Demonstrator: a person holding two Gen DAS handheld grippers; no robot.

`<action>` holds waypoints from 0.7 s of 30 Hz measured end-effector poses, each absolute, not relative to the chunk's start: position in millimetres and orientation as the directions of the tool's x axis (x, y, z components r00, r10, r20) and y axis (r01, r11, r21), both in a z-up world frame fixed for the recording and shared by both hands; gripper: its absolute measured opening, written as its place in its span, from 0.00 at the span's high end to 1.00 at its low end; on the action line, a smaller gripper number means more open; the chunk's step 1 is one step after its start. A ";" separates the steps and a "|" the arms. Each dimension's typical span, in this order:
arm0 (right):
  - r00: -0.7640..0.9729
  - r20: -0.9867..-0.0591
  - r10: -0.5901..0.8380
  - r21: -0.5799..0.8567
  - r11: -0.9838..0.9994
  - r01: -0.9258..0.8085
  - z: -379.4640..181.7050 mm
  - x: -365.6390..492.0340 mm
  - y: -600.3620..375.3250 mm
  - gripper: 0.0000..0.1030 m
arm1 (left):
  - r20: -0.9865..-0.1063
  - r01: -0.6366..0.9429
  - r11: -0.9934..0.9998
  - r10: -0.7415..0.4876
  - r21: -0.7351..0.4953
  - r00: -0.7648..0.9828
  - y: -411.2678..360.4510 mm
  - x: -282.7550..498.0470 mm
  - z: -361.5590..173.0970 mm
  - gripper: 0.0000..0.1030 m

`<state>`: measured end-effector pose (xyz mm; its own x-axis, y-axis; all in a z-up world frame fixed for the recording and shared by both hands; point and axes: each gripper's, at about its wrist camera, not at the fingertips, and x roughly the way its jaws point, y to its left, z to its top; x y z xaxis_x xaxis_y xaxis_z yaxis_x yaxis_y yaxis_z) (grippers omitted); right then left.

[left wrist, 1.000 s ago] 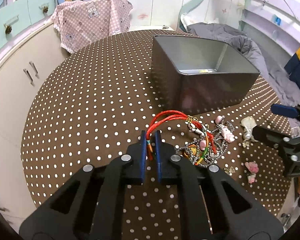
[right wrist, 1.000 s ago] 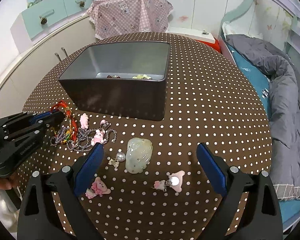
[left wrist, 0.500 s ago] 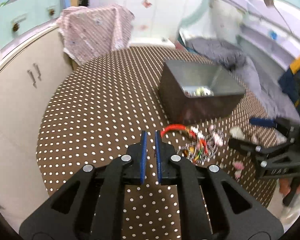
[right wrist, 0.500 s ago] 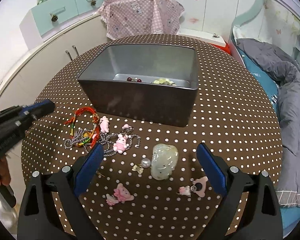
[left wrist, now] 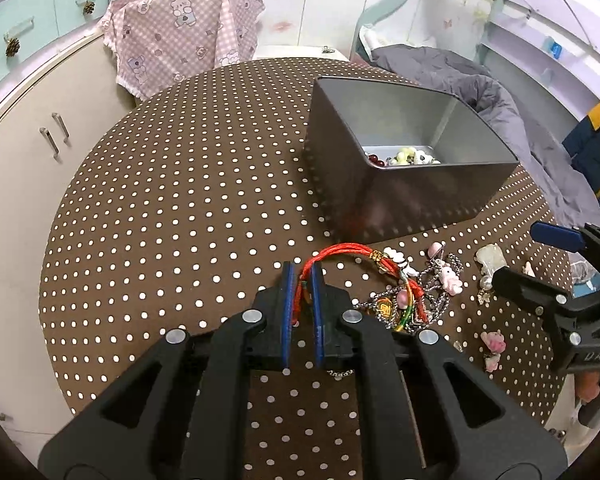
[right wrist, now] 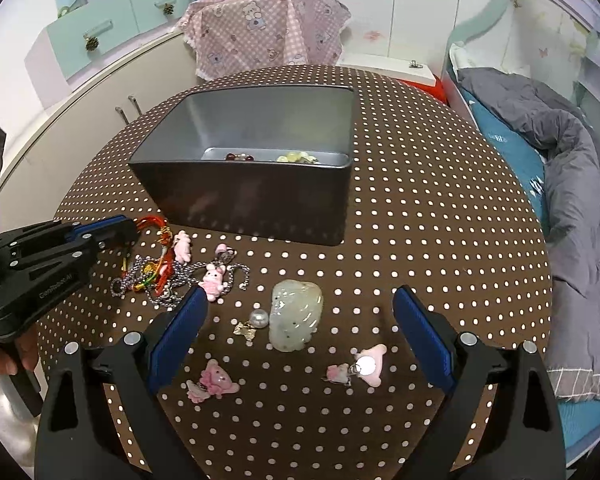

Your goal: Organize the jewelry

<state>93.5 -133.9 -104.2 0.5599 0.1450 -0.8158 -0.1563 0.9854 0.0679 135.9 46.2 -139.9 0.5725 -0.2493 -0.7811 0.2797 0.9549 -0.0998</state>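
While level above the dotted table (left wrist: 172, 216), left gripper (left wrist: 300, 280) pinching red cord bracelet (left wrist: 340, 251), regripped since half a second earlier, right gripper (right wrist: 300, 312) wide open, jade pendant (right wrist: 296, 314) between its jaws, tin (right wrist: 256, 200) beyond.

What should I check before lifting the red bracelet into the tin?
1. Left gripper closed on the red bracelet: ok.
2. Bracelet free of the chain: not ok, they overlap.
3. Tin open, with room: ok.
4. Path to the tin unobstructed: ok.
5. Right gripper open, holding nothing: ok.
6. Grip firm enough to lift: cannot tell.
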 end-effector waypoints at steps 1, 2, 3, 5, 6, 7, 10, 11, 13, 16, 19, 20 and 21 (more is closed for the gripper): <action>0.559 -0.817 0.145 0.070 0.986 -0.154 -104.7 93.4 -135.0 0.12 | -0.784 0.281 0.955 -0.244 -0.093 0.570 46.4 135.8 -140.2 0.90; 0.558 -0.817 0.146 0.072 0.986 -0.153 -105.2 93.2 -134.3 0.12 | -0.791 0.279 0.957 -0.230 -0.079 0.567 46.6 136.0 -140.9 0.85; 0.556 -0.818 0.149 0.074 0.985 -0.155 -105.7 93.3 -133.7 0.12 | -0.794 0.271 0.960 -0.217 -0.068 0.568 48.3 135.7 -141.4 0.58; 0.553 -0.819 0.155 0.077 0.984 -0.163 -106.2 93.4 -131.5 0.12 | -0.770 0.246 0.966 -0.219 -0.084 0.600 51.9 135.2 -137.6 0.24; 0.553 -0.818 0.157 0.076 0.983 -0.168 -106.2 93.0 -130.1 0.12 | -0.754 0.252 0.961 -0.248 -0.112 0.609 54.7 133.5 -134.6 0.24; 0.553 -0.818 0.158 0.074 0.982 -0.171 -105.8 93.0 -128.2 0.12 | -0.747 0.264 0.955 -0.271 -0.132 0.607 55.6 133.1 -132.7 0.24; 0.552 -0.819 0.159 0.071 0.981 -0.178 -106.5 93.1 -127.7 0.13 | -0.737 0.292 0.947 -0.291 -0.132 0.610 52.3 133.8 -129.7 0.24; 0.552 -0.819 0.159 0.072 0.982 -0.176 -106.6 93.5 -127.1 0.13 | -0.738 0.307 0.945 -0.285 -0.111 0.611 48.6 135.0 -131.1 0.24; 0.553 -0.818 0.160 0.075 0.982 -0.172 -106.3 93.1 -128.5 0.13 | -0.742 0.340 0.940 -0.257 -0.042 0.620 39.8 139.5 -138.5 0.24; 0.553 -0.819 0.152 0.072 0.984 -0.165 -105.9 92.8 -130.1 0.12 | -0.772 0.355 0.935 -0.227 -0.002 0.594 33.0 146.3 -150.0 0.51; 0.554 -0.819 0.147 0.071 0.985 -0.156 -105.9 92.7 -133.1 0.12 | -0.764 0.389 0.921 -0.231 0.027 0.602 32.5 144.2 -149.9 0.90; 0.555 -0.819 0.147 0.072 0.985 -0.155 -105.7 93.5 -133.5 0.12 | -0.765 0.403 0.914 -0.225 0.049 0.603 30.9 143.0 -150.2 0.92; 0.554 -0.819 0.146 0.070 0.985 -0.156 -105.3 94.3 -132.9 0.12 | -0.766 0.413 0.908 -0.215 0.072 0.606 29.2 141.5 -150.7 0.95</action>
